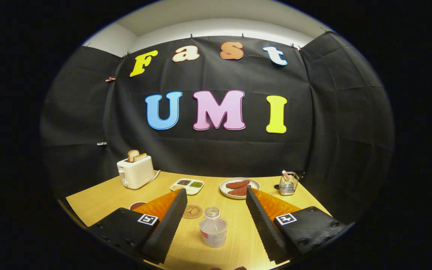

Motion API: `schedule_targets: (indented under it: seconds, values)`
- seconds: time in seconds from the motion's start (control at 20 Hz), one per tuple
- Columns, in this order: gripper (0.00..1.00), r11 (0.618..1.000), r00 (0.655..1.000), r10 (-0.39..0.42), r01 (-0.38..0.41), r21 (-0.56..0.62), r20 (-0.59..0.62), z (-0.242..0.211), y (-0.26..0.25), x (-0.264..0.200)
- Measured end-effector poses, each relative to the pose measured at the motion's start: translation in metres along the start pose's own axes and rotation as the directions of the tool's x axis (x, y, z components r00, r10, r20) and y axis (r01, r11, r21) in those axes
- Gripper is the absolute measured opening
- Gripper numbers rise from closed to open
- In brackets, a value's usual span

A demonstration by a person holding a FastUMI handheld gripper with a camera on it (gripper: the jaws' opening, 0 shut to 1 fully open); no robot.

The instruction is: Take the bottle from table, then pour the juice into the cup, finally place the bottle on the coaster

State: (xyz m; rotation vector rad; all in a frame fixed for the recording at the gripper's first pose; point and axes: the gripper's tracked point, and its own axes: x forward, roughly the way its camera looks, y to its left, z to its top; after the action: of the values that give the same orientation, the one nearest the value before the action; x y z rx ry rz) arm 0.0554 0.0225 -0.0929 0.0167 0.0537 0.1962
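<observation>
Low in the frame's center, my gripper stands open around one uncapped bottle, untouched, with one coaster, one toaster and two plates beyond.

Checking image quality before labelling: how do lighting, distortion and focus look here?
Gripper view: even, warm light on the table; strong fisheye bending of its edges; clear bottle sharp between the open hand-held gripper fingers; toaster slightly soft; no strong glare.
</observation>
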Motion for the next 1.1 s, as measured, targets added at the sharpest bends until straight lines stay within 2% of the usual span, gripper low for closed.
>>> schedule_targets:
  seconds: [0.15, 0.8, 1.1]
  values:
    - [0.97, 0.999, 1.000, 0.016, -0.016, -0.042, -0.002, -0.016, 0.006, 0.008]
    - [0.97, 1.000, 0.992, -0.022, 0.020, -0.020, -0.124, -0.116, 0.009, 0.038]
    - [0.97, 0.999, 0.990, -0.036, 0.036, -0.007, -0.134, -0.139, 0.009, 0.050]
